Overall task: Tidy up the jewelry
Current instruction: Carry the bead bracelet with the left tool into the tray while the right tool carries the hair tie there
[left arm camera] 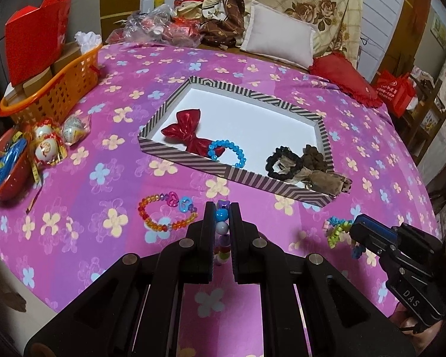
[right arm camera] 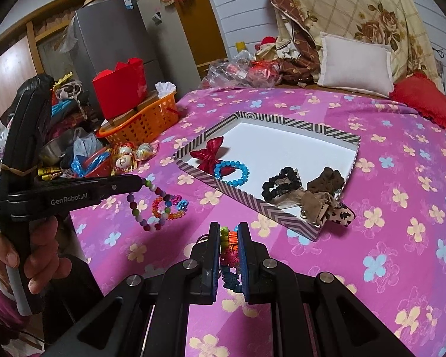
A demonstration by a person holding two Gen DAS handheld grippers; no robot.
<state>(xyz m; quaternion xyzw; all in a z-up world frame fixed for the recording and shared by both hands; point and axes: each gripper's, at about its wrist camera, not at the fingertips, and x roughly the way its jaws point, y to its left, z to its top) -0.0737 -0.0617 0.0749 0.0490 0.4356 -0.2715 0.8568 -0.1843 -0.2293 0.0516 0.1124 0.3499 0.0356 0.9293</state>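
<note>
Left wrist view: the left gripper (left arm camera: 222, 217) is clamped on a bead bracelet (left arm camera: 221, 232) of blue, white and purple beads, held above the near part of the bed (left arm camera: 104, 154). Just to its left a rainbow bracelet (left arm camera: 166, 212) lies on the pink flowered cover. Farther in, the striped tray (left arm camera: 193, 160) holds a red bow (left arm camera: 187, 131), a blue bracelet (left arm camera: 227, 153) and a black scrunchie (left arm camera: 282, 162) along its near edge. At the right, the right gripper (left arm camera: 352, 233) is clamped on a snowflake bracelet (left arm camera: 337, 229).

Right wrist view: the right gripper (right arm camera: 229, 232) pinches the snowflake bracelet (right arm camera: 229, 253) between its jaws, near the tray's (right arm camera: 252, 202) near edge. At the left, the left gripper (right arm camera: 141, 183) dangles the bead bracelet (right arm camera: 142, 208) over the rainbow bracelet (right arm camera: 171, 206). An orange basket (right arm camera: 145, 122) stands at the bed's (right arm camera: 401, 208) far left corner.
</note>
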